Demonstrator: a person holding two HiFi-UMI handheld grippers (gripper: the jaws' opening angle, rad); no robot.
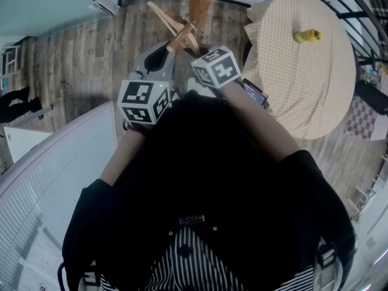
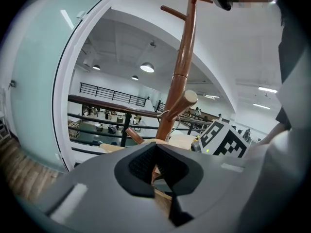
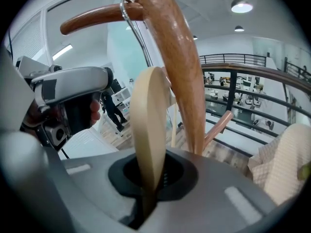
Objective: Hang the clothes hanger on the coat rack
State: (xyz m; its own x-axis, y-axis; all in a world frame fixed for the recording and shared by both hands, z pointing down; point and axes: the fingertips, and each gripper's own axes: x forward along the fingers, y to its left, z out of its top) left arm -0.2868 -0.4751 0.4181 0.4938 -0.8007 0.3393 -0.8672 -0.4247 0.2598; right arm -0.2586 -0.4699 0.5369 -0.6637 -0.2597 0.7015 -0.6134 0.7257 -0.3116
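The clothes hanger (image 3: pixel 148 125) is pale wood, seen edge-on, rising from my right gripper (image 3: pixel 148 188), which is shut on its lower part. Its metal hook (image 3: pixel 132 23) loops over a brown peg (image 3: pixel 95 17) of the coat rack, close to the trunk (image 3: pixel 172 62). In the head view the hanger (image 1: pixel 173 23) sits against the trunk (image 1: pixel 202 5), with both marker cubes just below it. My left gripper (image 2: pixel 156 164) has its pads drawn together, with a strip of the hanger's wood (image 2: pixel 163 188) showing in the slit between them.
A round table (image 1: pixel 303 83) under a cream checked cloth stands right of the rack, with a small yellow thing (image 1: pixel 308 36) on it. A black railing (image 2: pixel 112 111) runs behind the rack. A white slatted panel (image 1: pixel 54 162) is at my left.
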